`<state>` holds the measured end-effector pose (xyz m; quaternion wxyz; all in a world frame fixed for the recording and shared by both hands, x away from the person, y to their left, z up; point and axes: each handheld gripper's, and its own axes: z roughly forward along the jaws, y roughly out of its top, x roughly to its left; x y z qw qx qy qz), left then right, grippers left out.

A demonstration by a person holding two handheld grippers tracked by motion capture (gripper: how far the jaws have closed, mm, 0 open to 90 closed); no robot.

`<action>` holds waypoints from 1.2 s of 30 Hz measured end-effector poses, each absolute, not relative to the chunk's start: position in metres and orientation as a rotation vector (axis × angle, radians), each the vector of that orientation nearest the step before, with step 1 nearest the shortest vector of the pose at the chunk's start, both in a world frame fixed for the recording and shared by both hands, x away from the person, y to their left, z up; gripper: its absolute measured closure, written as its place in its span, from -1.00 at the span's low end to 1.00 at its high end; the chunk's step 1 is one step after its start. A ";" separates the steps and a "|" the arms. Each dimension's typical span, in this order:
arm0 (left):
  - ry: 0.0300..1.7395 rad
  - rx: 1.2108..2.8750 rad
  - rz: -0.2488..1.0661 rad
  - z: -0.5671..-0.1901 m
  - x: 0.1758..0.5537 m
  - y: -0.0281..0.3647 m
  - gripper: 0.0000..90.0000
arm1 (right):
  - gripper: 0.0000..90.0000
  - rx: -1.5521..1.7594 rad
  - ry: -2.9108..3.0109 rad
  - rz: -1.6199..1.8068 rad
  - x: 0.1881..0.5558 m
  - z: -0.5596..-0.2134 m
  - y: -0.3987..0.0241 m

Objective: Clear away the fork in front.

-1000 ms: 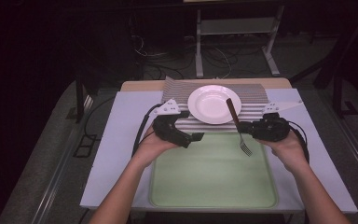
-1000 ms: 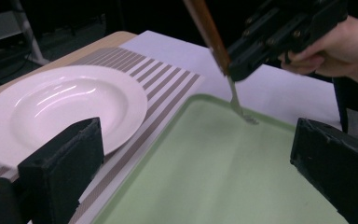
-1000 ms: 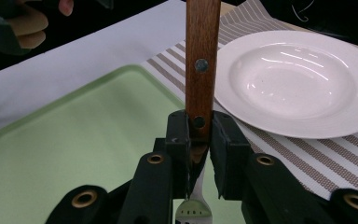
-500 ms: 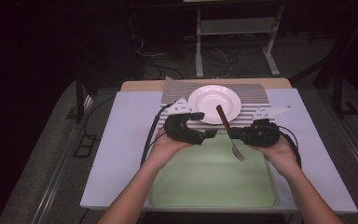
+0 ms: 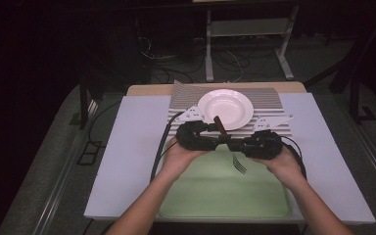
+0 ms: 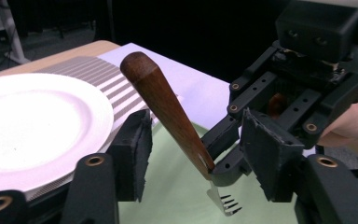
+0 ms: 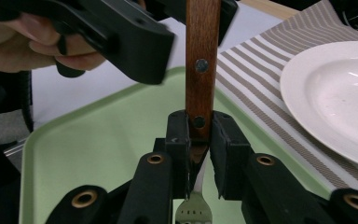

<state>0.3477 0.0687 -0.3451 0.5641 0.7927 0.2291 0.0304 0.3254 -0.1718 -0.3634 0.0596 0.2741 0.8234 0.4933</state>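
Fork [image 5: 227, 142] first: it hangs over the far edge of the green tray [image 5: 225, 196], wooden handle tilted up toward the plate [image 5: 225, 107] and tines pointing down at the tray. Our right gripper [image 7: 199, 135] has its jaws closed tight on the low end of the handle, just above the metal neck, as the right gripper view shows plainly. Our left gripper [image 6: 191, 154] has come in from the left with its pads on either side of the handle; its jaws have just been closing, yet in the left gripper view a gap shows on both sides of the wood, so we judge it open around the fork, not gripping. The step in hand looks like a handover from right to left. To do it well we should hold the right hand steady, centre the handle between the left pads, and close on the upper half of the wood, well clear of the right jaws so the two grippers do not knock together. We would let go on the right only once the left pads press firmly, since the tilted fork could swing or drop onto the tray. By our count: one fork, one plate, one tray, one striped mat [image 5: 274, 98] under the plate, two grippers.
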 end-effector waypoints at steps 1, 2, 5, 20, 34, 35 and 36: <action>0.541 1.866 0.072 -0.346 0.348 0.068 0.05 | 0.71 0.825 2.494 1.492 0.325 -0.363 -0.171; 0.543 1.864 0.069 -0.347 0.347 0.068 0.08 | 0.71 0.826 2.494 1.491 0.325 -0.363 -0.171; 0.548 1.865 0.064 -0.349 0.347 0.066 0.20 | 0.71 0.839 2.498 1.488 0.325 -0.364 -0.172; 0.579 1.835 0.037 -0.353 0.347 0.064 0.55 | 0.71 0.809 2.489 1.503 0.322 -0.360 -0.167; 0.538 1.825 -0.014 -0.349 0.348 0.070 0.71 | 0.05 0.781 2.466 1.521 0.321 -0.363 -0.167; 0.533 1.828 -0.012 -0.348 0.349 0.071 0.71 | -0.06 0.789 2.450 1.519 0.320 -0.364 -0.167; 0.529 1.832 -0.019 -0.347 0.349 0.073 0.71 | -0.17 0.794 2.431 1.520 0.319 -0.366 -0.169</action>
